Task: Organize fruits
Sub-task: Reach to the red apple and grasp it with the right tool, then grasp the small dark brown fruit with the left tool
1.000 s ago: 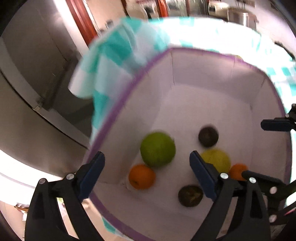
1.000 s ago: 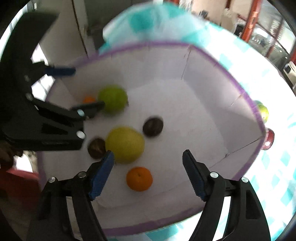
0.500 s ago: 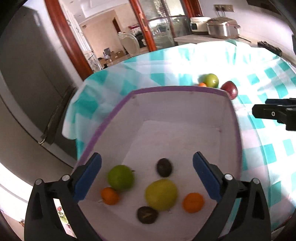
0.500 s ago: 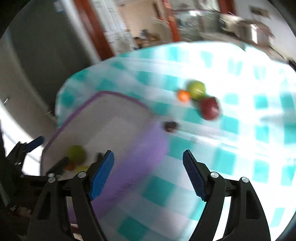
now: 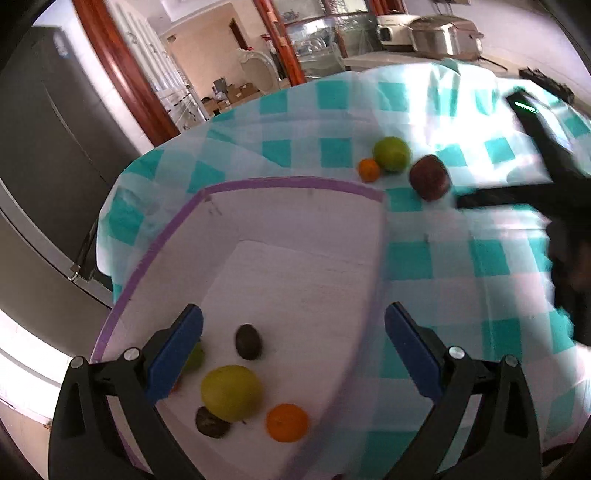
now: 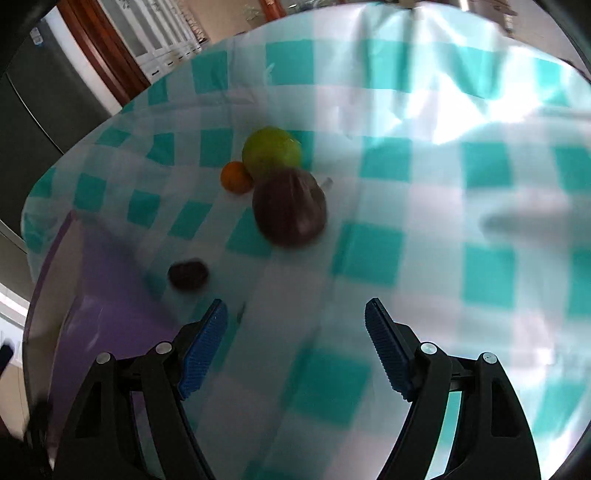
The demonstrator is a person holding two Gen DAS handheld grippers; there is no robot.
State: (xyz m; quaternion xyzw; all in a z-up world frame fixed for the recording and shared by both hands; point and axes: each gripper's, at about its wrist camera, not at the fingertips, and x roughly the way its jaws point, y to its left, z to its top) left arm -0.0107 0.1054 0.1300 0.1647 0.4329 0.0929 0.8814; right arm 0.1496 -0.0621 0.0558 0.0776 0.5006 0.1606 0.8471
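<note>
A white box with a purple rim sits on the teal checked tablecloth. It holds a yellow-green fruit, an orange, two dark fruits and a green fruit partly behind my finger. My left gripper is open and empty above the box. On the cloth beyond lie a green apple, a small orange, a dark red fruit and a small dark fruit. My right gripper is open and empty, short of them.
A dark fridge stands left of the table. A doorway and a counter with cookers lie behind. The right gripper's arm shows blurred at the right of the left wrist view. The table edge curves at the left.
My right gripper has swung out of the box to the loose fruits on the cloth. My left gripper has pulled back and up, so the box sits lower in its view.
</note>
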